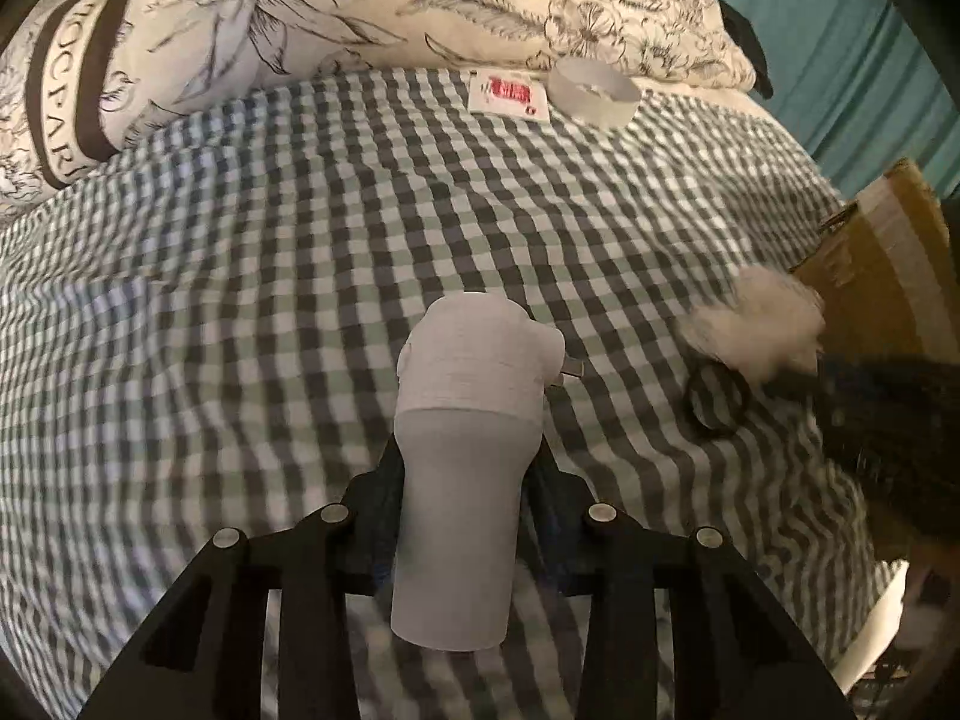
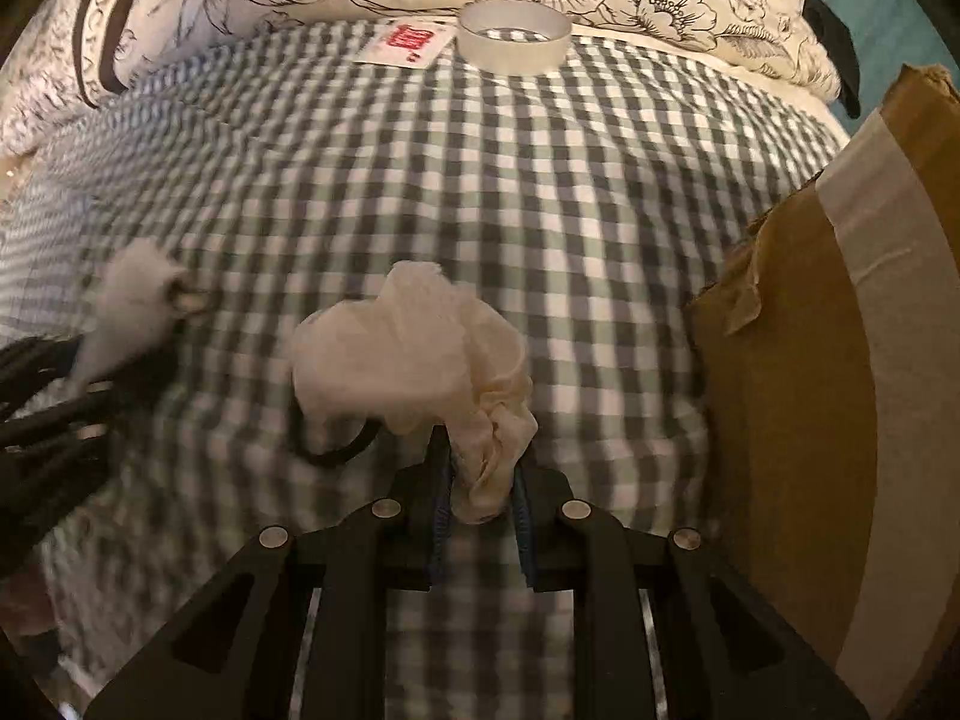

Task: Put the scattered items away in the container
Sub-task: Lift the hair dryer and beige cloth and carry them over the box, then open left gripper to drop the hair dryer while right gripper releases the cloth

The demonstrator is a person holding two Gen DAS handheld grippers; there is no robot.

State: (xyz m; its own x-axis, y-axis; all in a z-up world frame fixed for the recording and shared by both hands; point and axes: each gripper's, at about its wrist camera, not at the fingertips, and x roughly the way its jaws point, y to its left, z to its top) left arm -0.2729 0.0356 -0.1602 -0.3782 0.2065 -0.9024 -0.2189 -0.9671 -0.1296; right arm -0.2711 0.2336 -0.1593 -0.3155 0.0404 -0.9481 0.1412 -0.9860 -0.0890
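Note:
My left gripper is shut on a grey plastic bottle-shaped piece, held above the checked bedspread; it also shows at the left of the right wrist view. My right gripper is shut on a cream fabric scrunchie, lifted above the bed; it shows blurred in the left wrist view. A black hair tie lies on the bedspread under the scrunchie, also seen in the left wrist view. The cardboard box stands at the right, close to my right gripper.
A white tape roll and a small white packet with red print lie at the far edge of the bedspread, both also in the left wrist view, roll, packet. Floral pillows lie behind them.

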